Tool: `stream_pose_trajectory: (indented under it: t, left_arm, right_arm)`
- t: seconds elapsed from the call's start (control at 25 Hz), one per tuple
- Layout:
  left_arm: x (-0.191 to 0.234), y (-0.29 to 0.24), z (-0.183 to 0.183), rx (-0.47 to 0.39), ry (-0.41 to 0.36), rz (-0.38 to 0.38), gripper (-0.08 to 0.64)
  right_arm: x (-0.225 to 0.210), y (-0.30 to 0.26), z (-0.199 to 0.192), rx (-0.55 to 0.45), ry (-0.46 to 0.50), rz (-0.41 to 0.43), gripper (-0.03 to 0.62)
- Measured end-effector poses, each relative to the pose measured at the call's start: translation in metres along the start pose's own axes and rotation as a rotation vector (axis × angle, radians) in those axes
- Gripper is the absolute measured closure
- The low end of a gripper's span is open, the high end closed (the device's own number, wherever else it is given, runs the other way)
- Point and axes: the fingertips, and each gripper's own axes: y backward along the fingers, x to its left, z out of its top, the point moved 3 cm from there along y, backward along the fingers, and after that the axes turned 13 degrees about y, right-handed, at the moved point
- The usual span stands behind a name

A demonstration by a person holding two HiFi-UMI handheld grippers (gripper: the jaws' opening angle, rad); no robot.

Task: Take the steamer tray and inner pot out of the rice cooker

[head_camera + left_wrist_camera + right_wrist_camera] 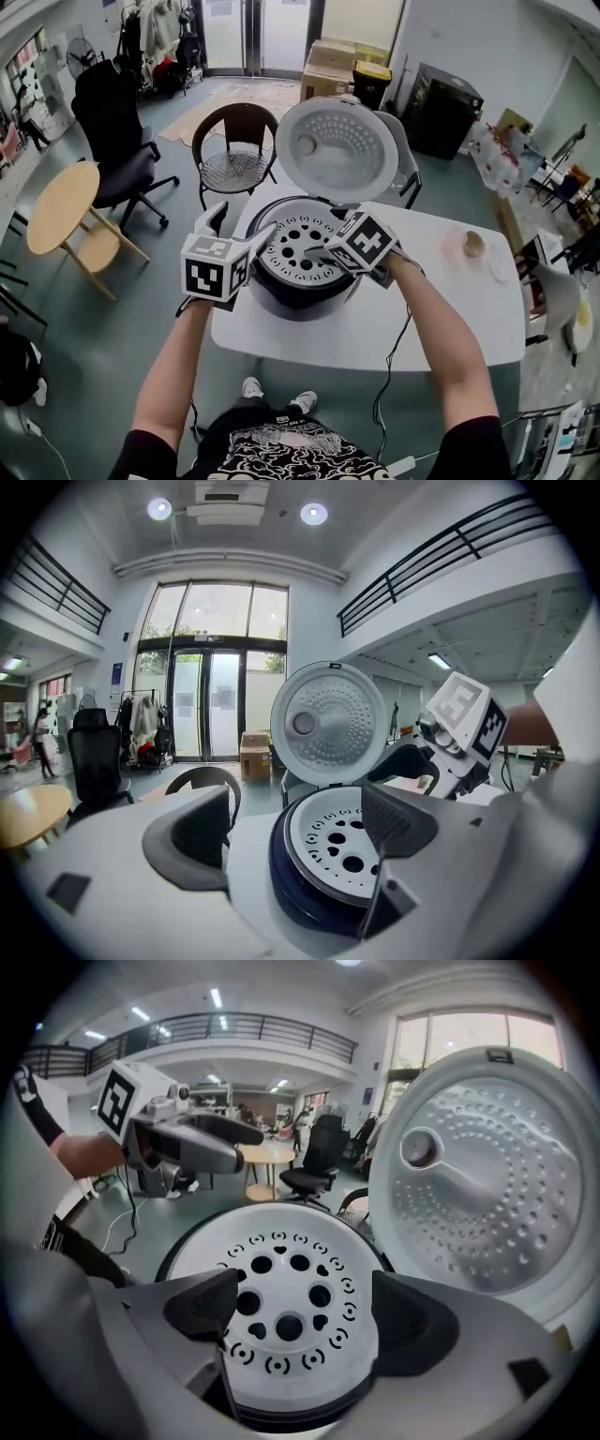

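White table (450,314), centre-right of the head view, bears the rice cooker (302,298) at frame centre, its lid (336,150) raised. The perforated steamer tray (298,251) sits inside the cooker. Left gripper (295,827) and right gripper (305,1314) flank the tray, jaws spread wide, clamping nothing.

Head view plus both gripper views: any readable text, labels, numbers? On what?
None readable.
Black-and-white marker cubes: square codes only, no letters.
Blue sign beside the glass doors: too small.
Dark tab on the white round rice cooker lid: too small.
Black shirt's white print: pattern, no legible words.
Wall posters: too small.
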Motion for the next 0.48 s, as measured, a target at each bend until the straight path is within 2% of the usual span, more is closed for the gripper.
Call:
stream_pose_trajectory:
  t: [0.08,0.24,0.36,0.48]
  left_arm:
    - [0.004,0.004,0.002,-0.001,0.007,-0.007,0.132]
    - [0.007,0.001,-0.005,0.006,0.013,-0.038,0.132]
    - [0.011,-0.003,-0.006,0.011,0.01,-0.063,0.132]
    - [0.021,-0.005,-0.001,0.018,0.011,-0.073,0.132]
  right_arm:
    - [0.004,-0.009,-0.002,0.06,0.047,0.043,0.131]
    - [0.023,-0.028,-0.003,0.116,0.058,0.146,0.137]
    - [0.025,-0.038,-0.002,0.179,0.1,0.171,0.141]
    - [0.023,-0.048,0.004,0.22,0.097,0.215,0.159]
